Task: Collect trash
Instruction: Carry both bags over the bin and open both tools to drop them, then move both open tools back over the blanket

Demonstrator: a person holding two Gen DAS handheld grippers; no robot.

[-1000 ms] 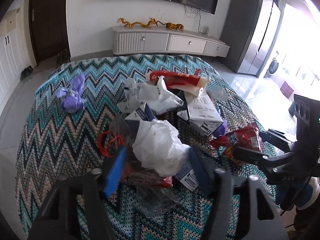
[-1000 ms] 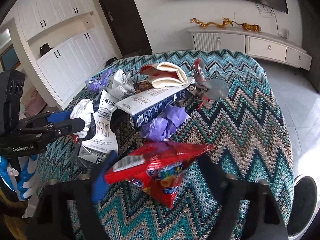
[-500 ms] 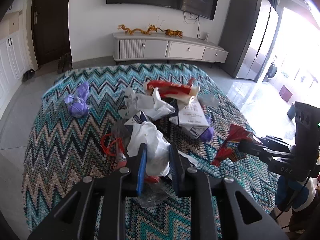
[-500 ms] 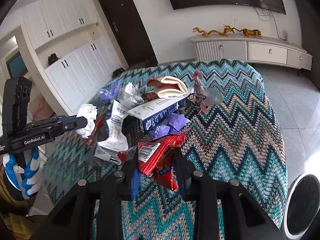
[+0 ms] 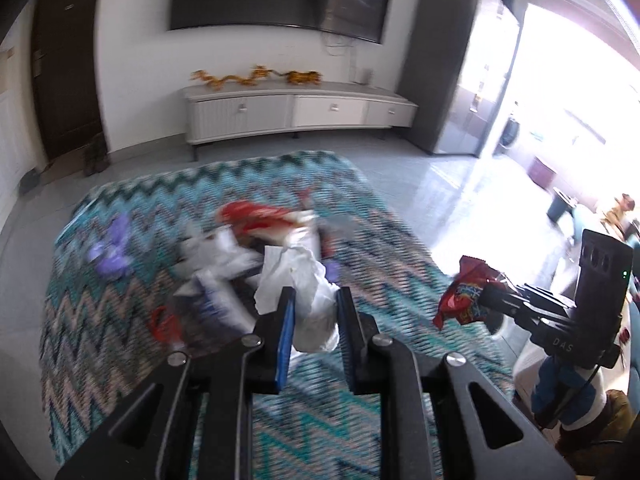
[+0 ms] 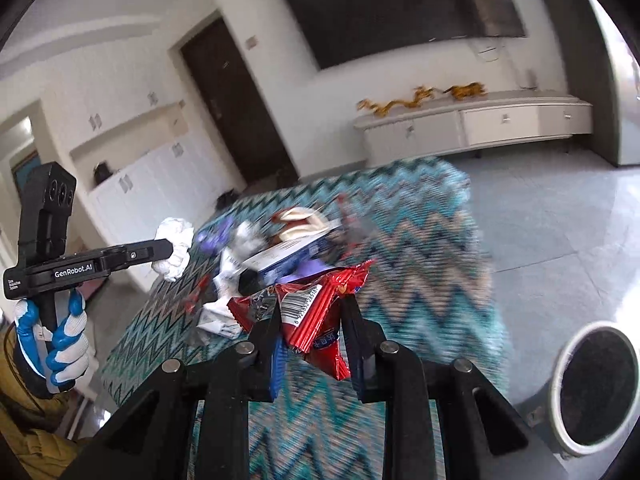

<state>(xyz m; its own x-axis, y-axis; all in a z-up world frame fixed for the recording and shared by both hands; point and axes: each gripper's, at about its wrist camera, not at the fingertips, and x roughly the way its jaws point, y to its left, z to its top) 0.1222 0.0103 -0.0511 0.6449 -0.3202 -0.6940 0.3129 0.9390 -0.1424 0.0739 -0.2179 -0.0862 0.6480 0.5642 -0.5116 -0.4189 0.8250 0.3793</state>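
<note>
My left gripper (image 5: pixel 314 300) is shut on a crumpled white tissue (image 5: pixel 304 276), lifted above the zigzag-patterned table (image 5: pixel 120 312). The same tissue (image 6: pixel 174 248) shows in the right wrist view at the tip of the left gripper (image 6: pixel 168 250), held by a gloved hand (image 6: pixel 60 340). My right gripper (image 6: pixel 310 308) is shut on a red snack wrapper (image 6: pixel 312 316), also lifted off the table (image 6: pixel 420 280). From the left wrist view that wrapper (image 5: pixel 464 296) hangs from the right gripper (image 5: pixel 486 298) past the table's right edge. A blurred pile of trash (image 5: pixel 240 248) lies mid-table.
A round bin with a white rim and dark inside (image 6: pixel 596 388) stands on the floor at lower right. A purple wad (image 5: pixel 112 252) lies at the table's left. A white TV cabinet (image 5: pixel 296 112) lines the far wall, with grey tiled floor (image 6: pixel 560 220) between it and the table.
Both grippers closed, the left on the white tissue and the right on the red wrapper, then rose and pulled back from the pile with them. The views are now motion-blurred.
</note>
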